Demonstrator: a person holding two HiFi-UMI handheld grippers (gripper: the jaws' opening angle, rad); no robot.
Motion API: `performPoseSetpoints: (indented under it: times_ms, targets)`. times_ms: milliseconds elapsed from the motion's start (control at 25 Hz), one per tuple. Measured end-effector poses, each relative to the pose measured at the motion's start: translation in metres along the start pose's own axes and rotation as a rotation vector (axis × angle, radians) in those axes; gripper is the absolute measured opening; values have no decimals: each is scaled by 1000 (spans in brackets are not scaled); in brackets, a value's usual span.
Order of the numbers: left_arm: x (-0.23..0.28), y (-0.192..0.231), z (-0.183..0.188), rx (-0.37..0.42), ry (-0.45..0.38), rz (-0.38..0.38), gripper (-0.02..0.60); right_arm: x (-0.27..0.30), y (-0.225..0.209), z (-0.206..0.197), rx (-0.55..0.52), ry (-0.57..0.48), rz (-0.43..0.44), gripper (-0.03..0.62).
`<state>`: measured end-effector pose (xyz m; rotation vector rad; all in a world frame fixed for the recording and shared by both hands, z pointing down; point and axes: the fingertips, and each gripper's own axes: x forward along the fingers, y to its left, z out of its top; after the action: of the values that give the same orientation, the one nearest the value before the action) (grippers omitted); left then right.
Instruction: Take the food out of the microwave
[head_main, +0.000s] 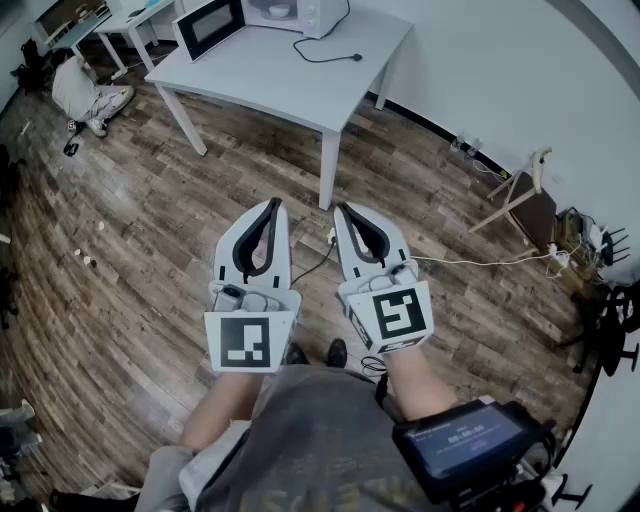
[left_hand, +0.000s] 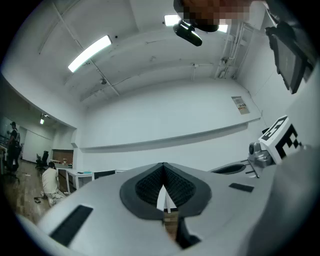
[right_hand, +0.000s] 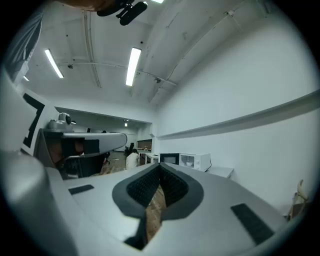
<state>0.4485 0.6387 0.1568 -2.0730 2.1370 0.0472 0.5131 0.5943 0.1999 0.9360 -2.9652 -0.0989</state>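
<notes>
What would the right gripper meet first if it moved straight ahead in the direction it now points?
Nothing close: the right gripper points level over open floor. Farther on, its line seems to reach the white table, about at the microwave, though depth is hard to judge.

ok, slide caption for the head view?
Left gripper and right gripper shut, empty, over wood floor; microwave on white table ahead.

Left tongs (head_main: 272, 204) and right tongs (head_main: 343, 209) both closed, empty.
</notes>
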Motion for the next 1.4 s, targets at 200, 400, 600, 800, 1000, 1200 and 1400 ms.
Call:
performPoseSetpoints:
  times_ms: [200,400,600,800,1000,1200,1400]
  targets:
    - [3,7,2,-3,3,-3,5,6,2,3,2,3,-3,8]
    - [0,15,-1,-14,6,-4,5,11,9,1,1,7,-3,8]
    - [-7,28,-6,-40,10,-2,5,14,14,4,21,-12,-38,8]
    - [-24,48,-28,-47,41,-11,5,21,33,-11,43,-5,-42,11]
    - [-15,60,-43,-48,77,-12,5,40,34,-20,46,22,-23,11]
    - [14,77,-60,-44,97,16,5,72,17,-33,60,29,-8,11]
    - [59,85,-73,-29,114,46,5,114,-15,-43,70,34,29,11]
